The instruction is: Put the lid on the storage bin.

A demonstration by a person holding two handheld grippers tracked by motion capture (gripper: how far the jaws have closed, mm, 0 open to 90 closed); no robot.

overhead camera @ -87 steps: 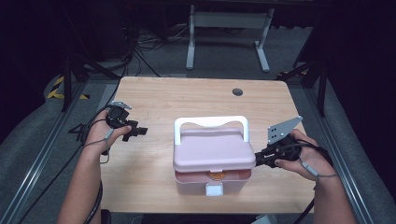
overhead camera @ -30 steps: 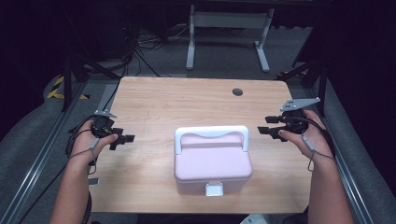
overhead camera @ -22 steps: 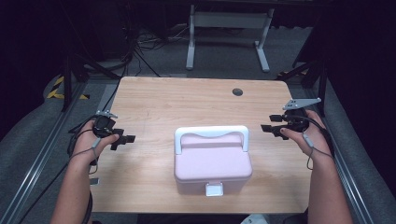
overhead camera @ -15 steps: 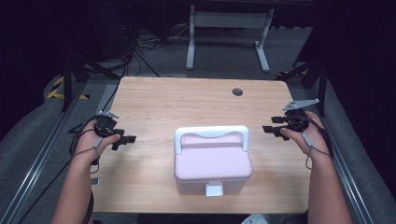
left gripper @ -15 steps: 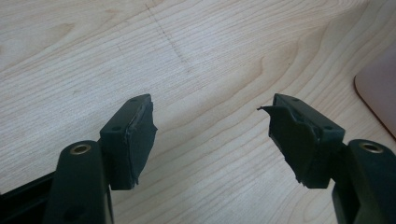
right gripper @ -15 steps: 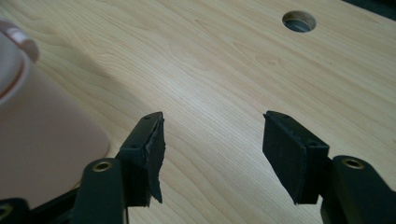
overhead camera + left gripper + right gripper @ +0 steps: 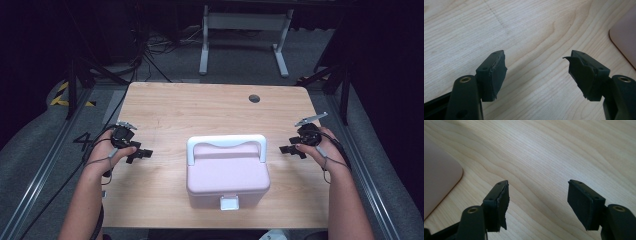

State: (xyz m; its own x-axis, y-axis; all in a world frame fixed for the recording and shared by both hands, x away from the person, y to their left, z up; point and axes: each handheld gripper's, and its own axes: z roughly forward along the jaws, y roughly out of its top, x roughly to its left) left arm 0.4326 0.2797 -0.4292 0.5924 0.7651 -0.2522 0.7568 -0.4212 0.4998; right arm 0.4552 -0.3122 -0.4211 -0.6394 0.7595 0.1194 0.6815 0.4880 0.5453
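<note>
Between the two grippers, well apart from each, a pink box (image 7: 227, 177) with a white handle (image 7: 226, 143) sits shut on the wooden table (image 7: 200, 107). Left gripper (image 7: 137, 155) and right gripper (image 7: 289, 149) both gape wide, having just been opening, with nothing between their jaws.

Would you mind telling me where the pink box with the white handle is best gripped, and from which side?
I would take the pink box by its white handle, coming from above. The handle lies folded toward the far side of the lid, so its long crossbar is the narrowest part that open jaws could close on. The body looks too wide for either gripper. The right gripper probably has the easier reach.
</note>
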